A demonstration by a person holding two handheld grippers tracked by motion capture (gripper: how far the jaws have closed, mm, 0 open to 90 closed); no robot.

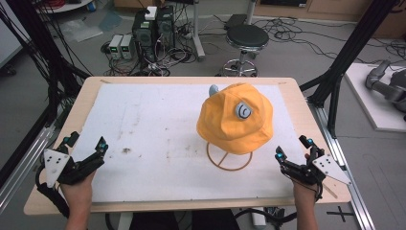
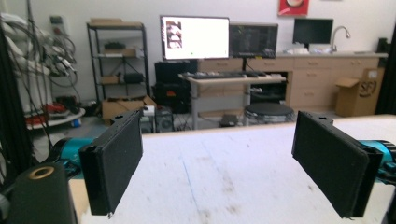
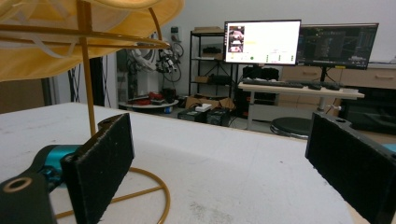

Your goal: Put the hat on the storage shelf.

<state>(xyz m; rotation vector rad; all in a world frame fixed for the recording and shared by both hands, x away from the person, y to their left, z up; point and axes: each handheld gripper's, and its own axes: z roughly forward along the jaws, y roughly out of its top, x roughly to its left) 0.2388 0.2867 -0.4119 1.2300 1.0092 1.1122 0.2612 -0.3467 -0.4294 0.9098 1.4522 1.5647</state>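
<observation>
In the high view, a yellow hat (image 1: 235, 116) sat on a thin wire stand (image 1: 229, 159) at about two o'clock from the middle of the white mat (image 1: 143, 124). The left gripper (image 1: 99, 146) rested at eight o'clock near the table's front edge, the right gripper (image 1: 293, 150) at four o'clock, just beside the stand's ring base. Both had their jaws spread and nothing between them.

In the left gripper view, the jaws stood wide apart over bare mat, holding nothing.

In the right gripper view, the jaws were likewise wide and empty; the stand's upright rose at eleven o'clock, the hat's brim overhead, the ring base curving past the left jaw, possibly touching it, though the angle made that hard to judge.

The stand looked light and top-heavy, so a nudge to the ring or a sideways tug on the brim could tip hat and stand together.
</observation>
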